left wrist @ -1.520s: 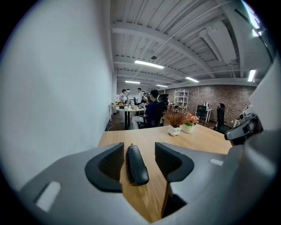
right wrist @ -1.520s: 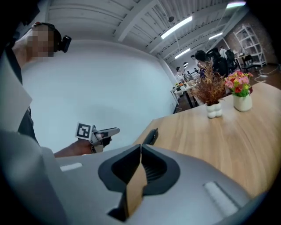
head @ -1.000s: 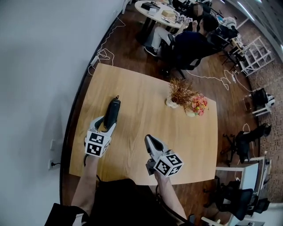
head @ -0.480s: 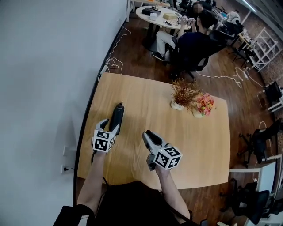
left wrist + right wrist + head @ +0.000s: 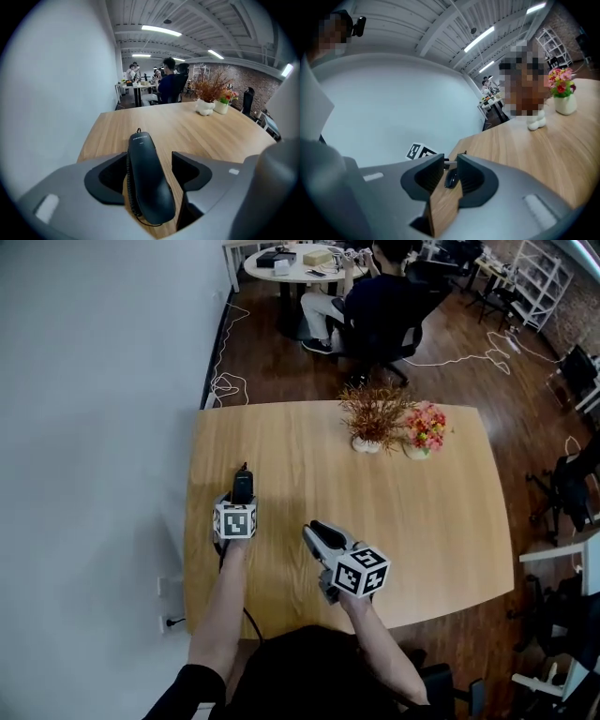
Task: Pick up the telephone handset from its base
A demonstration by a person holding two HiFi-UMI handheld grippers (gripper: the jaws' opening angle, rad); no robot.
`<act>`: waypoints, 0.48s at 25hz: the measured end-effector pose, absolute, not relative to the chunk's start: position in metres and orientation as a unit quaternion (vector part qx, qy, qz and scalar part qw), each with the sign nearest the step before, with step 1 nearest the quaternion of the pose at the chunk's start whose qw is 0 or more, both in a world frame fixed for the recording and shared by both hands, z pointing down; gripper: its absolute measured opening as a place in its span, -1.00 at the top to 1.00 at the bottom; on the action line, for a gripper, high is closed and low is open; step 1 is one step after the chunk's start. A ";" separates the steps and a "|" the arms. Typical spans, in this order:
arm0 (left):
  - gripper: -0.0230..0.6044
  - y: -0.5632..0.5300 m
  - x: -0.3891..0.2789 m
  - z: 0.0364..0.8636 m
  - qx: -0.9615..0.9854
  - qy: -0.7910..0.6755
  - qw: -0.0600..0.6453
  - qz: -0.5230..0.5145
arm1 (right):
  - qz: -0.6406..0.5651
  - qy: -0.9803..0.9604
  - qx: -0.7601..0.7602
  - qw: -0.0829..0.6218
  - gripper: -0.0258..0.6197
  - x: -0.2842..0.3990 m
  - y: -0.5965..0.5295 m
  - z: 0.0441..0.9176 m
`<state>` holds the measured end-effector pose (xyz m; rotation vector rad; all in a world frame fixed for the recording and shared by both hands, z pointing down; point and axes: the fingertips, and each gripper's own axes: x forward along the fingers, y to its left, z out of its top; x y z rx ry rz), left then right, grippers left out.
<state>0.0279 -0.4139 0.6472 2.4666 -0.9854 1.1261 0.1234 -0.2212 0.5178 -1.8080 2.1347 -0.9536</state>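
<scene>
A black telephone handset (image 5: 243, 486) lies flat on the wooden table (image 5: 403, 521) near its left side, with a coiled cord (image 5: 130, 187) along its left flank. No base shows under it. My left gripper (image 5: 241, 501) points down over the handset's near end. In the left gripper view the handset (image 5: 146, 180) runs between the jaws of that gripper (image 5: 150, 161). The jaws are opening, and a gap shows on both sides of the handset. My right gripper (image 5: 315, 530) hovers over bare table to the right. Its jaws (image 5: 450, 171) stand a narrow gap apart, holding nothing.
A vase of dried stems (image 5: 372, 421) and a vase of pink flowers (image 5: 425, 430) stand at the table's far edge. A white wall runs close along the left. Behind the table a person in a chair (image 5: 377, 306) sits at a round table (image 5: 291, 261), and cables (image 5: 225, 385) lie on the floor.
My left gripper has come down and forward over the handset, so its jaws now straddle the near end. The right gripper has sunk only a little.
</scene>
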 end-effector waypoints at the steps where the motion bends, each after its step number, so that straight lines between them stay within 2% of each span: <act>1: -0.03 -0.416 0.029 0.652 0.843 -0.341 0.130 0.394 | -0.323 0.718 -0.610 0.094 0.64 0.125 -0.219 0.519; 6: -0.02 -0.423 0.027 0.670 0.829 -0.355 0.155 0.403 | -0.324 0.712 -0.615 0.096 0.64 0.135 -0.212 0.523; 12: 0.13 -0.426 0.030 0.676 0.826 -0.360 0.161 0.402 | -0.329 0.709 -0.616 0.096 0.64 0.142 -0.208 0.528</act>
